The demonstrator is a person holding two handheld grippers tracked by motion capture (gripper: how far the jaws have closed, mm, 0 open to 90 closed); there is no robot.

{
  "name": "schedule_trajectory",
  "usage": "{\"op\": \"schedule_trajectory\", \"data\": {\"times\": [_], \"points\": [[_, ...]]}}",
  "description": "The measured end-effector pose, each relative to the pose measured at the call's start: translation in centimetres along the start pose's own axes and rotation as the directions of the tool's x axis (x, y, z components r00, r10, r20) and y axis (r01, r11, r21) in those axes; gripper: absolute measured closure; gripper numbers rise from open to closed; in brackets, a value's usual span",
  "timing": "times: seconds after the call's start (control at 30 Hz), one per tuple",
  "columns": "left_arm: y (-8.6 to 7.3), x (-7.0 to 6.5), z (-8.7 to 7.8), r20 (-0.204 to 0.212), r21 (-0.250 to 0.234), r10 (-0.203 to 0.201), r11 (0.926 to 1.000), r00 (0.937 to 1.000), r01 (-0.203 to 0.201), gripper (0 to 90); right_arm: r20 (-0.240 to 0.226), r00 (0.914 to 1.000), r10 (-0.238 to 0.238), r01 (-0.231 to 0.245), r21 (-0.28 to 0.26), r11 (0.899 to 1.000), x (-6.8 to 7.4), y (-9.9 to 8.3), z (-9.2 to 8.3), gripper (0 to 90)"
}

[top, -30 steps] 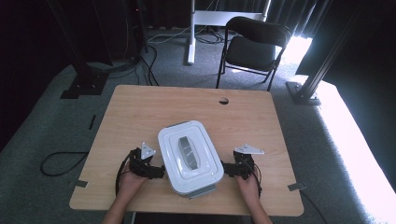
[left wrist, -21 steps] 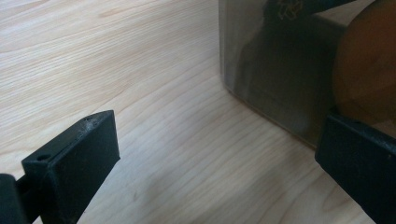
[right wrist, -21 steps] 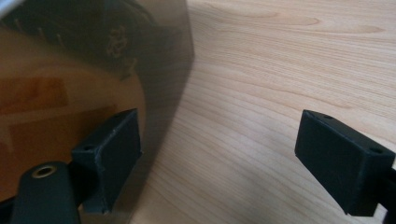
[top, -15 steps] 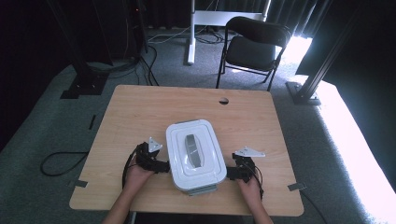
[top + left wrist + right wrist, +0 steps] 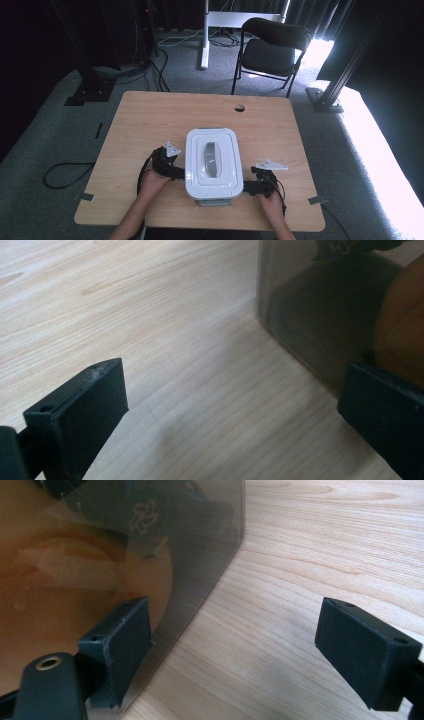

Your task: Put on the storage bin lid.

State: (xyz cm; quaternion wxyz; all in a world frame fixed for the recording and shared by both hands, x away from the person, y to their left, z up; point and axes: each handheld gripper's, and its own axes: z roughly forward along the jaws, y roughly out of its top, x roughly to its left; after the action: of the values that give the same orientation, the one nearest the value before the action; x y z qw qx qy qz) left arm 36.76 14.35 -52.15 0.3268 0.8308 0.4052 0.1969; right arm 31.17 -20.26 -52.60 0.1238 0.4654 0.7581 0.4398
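A translucent grey storage box with a white lid point(image 5: 213, 160) and a grey handle point(image 5: 211, 159) stands on the wooden table point(image 5: 150, 120), near its front edge. My left gripper point(image 5: 172, 172) is against the box's left side and stands open. In the left gripper view that gripper point(image 5: 235, 415) has one jaw by the smoky box wall point(image 5: 310, 305) and the other over bare wood. My right gripper point(image 5: 247, 189) is at the box's right front corner, open. In the right gripper view this gripper point(image 5: 235, 650) has its left jaw touching the box wall point(image 5: 150, 540).
A round cable hole point(image 5: 239, 108) lies near the table's far edge. Beyond the table stand a black folding chair point(image 5: 272, 47) and a white desk leg point(image 5: 204, 35). Cables point(image 5: 65, 172) trail over the carpet on the left. Bare wood spreads left, right and behind the box.
The box has slid to the right and slightly away from the front edge. My left gripper followed it rightward; my right gripper has hardly moved.
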Motion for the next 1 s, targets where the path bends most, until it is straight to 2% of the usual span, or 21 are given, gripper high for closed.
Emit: {"op": "schedule_trajectory", "data": {"times": [0.13, 0.23, 0.3, 0.5, 0.77, 1.0], "points": [[0.2, 0.2, 0.3, 0.007, 0.003, -0.001, 1.0000, 1.0000, 0.001, 0.1, -0.007, 1.0000, 0.006, -0.006, 0.001, 1.000, -0.1, -0.1, 0.0, 14.4], [0.0, 0.5, 0.3, 0.024, -0.010, -0.018, 0.9998, 0.9995, 0.019, 0.1, 0.001, 1.0000, -0.006, 0.006, 0.005, 1.000, -0.1, 0.0, 0.0, 13.4], [-0.3, 0.7, 0.2, 0.006, -0.007, -0.015, 0.9999, 0.9999, 0.015, 0.1, 0.018, 0.9994, -0.028, 0.028, 0.011, 1.000, -0.2, 0.0, 0.0, 13.4], [-1.1, 1.4, -0.5, 0.008, -0.030, -0.041, 0.9987, 0.9991, 0.041, 0.1, 0.025, 0.9995, -0.021, 0.021, 0.011, 1.000, -0.9, 0.0, -0.5, 13.4], [-2.1, 1.7, -1.5, 0.012, -0.055, -0.050, 0.9972, 0.9987, 0.050, 0.1, 0.036, 0.9993, -0.007, 0.008, -0.028, 1.000, -1.8, 0.2, -1.6, 13.6], [-3.1, 2.2, -2.9, 0.021, -0.081, -0.059, 0.9949, 0.9980, 0.060, 0.1, 0.039, 0.9990, -0.023, 0.025, -0.054, 0.998, -2.4, 0.1, -2.7, 13.6]]}}
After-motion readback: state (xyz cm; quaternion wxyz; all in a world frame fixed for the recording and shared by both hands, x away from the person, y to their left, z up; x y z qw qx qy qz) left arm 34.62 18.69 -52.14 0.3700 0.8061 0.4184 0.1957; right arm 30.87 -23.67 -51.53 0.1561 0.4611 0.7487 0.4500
